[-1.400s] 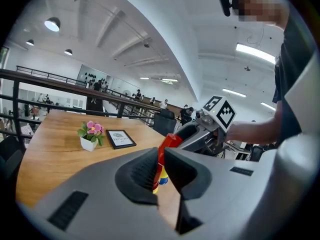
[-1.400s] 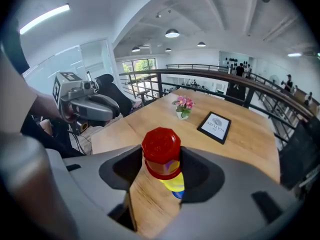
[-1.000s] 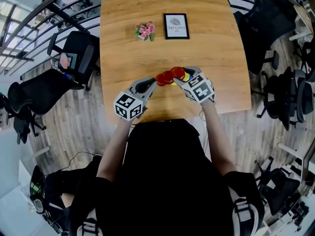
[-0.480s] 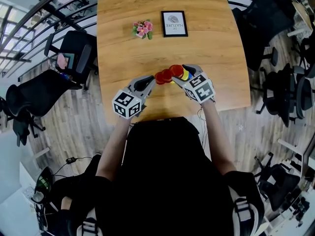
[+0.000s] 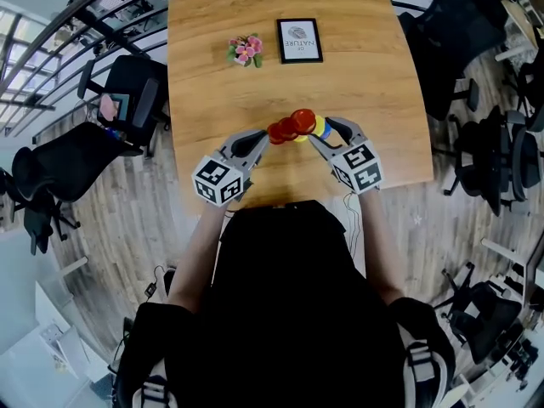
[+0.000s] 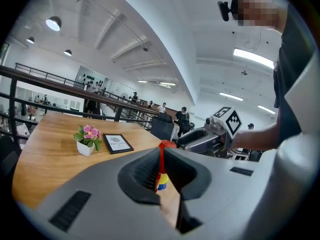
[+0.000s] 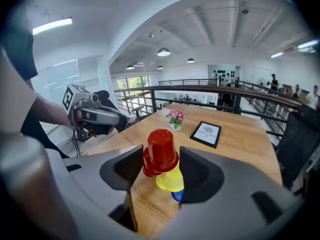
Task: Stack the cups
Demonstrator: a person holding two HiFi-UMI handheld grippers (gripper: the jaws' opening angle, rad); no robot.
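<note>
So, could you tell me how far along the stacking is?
Stacked: a red cup sits upturned on the yellow cup over the blue cup. In hand: the left tongs pinch the rim of a second red cup; the right tongs, jaws just closing, stand open around the stack. Left: adding that cup.

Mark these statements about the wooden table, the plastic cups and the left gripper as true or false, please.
1. The black-framed picture stands beside the small white pot of pink flowers. True.
2. The left gripper has its jaws wide apart. False: they are shut on a red plastic cup.
3. A second red cup sits on a yellow plastic cup. True.
4. Every cup is red. False: besides the yellow one, a blue plastic cup shows too.
</note>
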